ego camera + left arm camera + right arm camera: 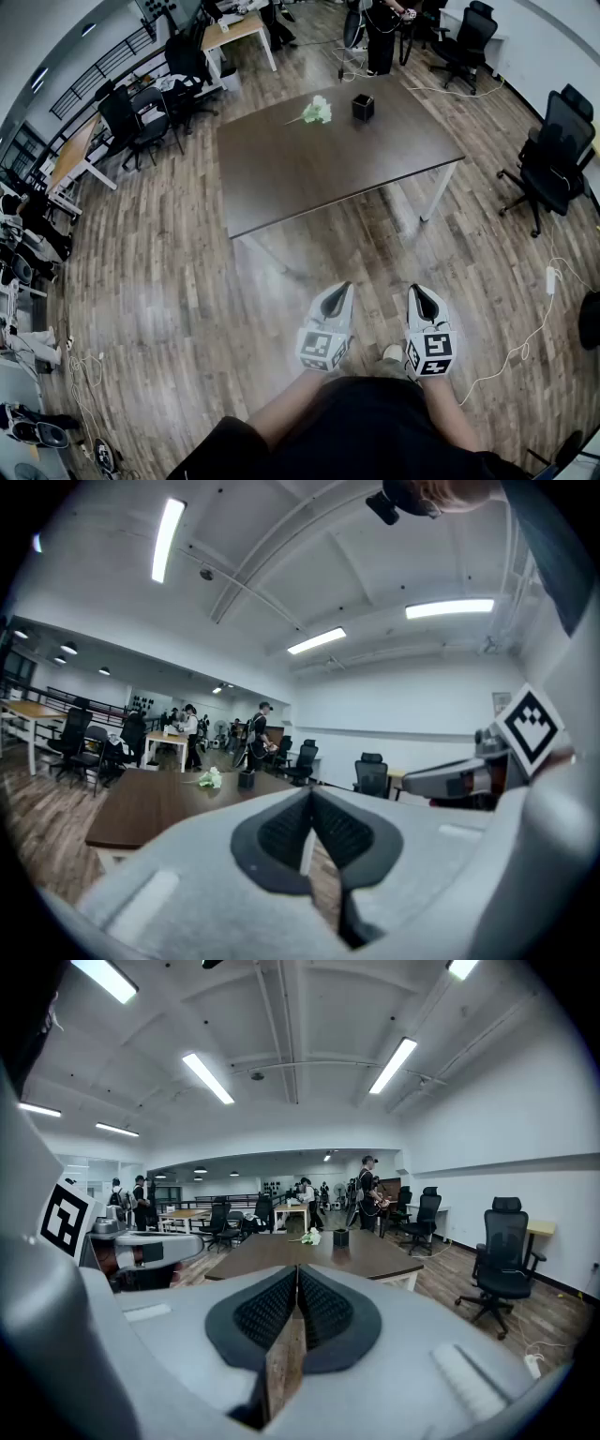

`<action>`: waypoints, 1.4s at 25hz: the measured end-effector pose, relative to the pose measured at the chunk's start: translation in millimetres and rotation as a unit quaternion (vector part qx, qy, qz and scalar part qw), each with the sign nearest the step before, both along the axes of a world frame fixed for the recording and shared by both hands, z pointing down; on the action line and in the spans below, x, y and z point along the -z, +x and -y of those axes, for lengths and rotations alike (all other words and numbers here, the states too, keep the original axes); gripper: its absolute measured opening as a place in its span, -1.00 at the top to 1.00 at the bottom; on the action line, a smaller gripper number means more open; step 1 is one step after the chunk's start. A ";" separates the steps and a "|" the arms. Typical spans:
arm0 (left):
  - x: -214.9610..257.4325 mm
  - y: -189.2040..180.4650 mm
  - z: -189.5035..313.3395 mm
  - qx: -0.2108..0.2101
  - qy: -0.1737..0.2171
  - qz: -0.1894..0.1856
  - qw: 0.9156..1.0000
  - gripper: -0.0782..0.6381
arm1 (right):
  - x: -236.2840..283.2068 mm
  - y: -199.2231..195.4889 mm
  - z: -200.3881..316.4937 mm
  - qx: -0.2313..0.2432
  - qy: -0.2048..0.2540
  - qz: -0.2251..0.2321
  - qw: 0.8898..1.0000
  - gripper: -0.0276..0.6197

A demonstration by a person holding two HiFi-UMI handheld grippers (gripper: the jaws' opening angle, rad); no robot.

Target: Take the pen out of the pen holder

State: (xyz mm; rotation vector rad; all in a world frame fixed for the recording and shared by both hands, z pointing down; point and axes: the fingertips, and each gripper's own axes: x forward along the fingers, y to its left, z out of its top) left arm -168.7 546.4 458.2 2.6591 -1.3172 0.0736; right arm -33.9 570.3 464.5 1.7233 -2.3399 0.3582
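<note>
Pen holder (363, 106) stands at twelve o'clock, far across the surface (309, 178); we cannot see its pen. Our left claw (344, 285) and right claw (418, 289) are closed, empty; arriving closed, we risk toppling it.

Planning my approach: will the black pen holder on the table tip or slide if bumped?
The pen holder looks small and boxy, so it probably slides before tipping. It stands free on the smooth table, so likely shoved easily.

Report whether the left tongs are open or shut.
Shut. The left tongs show pads meeting at the tips in the left gripper view, nothing between them.
</note>
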 end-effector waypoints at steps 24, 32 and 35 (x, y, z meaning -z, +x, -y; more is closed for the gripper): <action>2.4 162.1 42.6 -0.008 0.038 0.017 0.999 0.77 | -4.9 153.5 43.6 -0.002 0.031 0.021 0.999 0.91; -21.4 211.8 61.8 0.036 0.020 0.037 0.998 0.77 | -41.4 199.1 64.5 0.034 0.004 0.038 0.999 0.91; -27.1 219.1 74.6 0.037 0.022 0.042 0.998 0.77 | -50.1 209.4 76.3 0.030 -0.005 0.039 0.999 0.91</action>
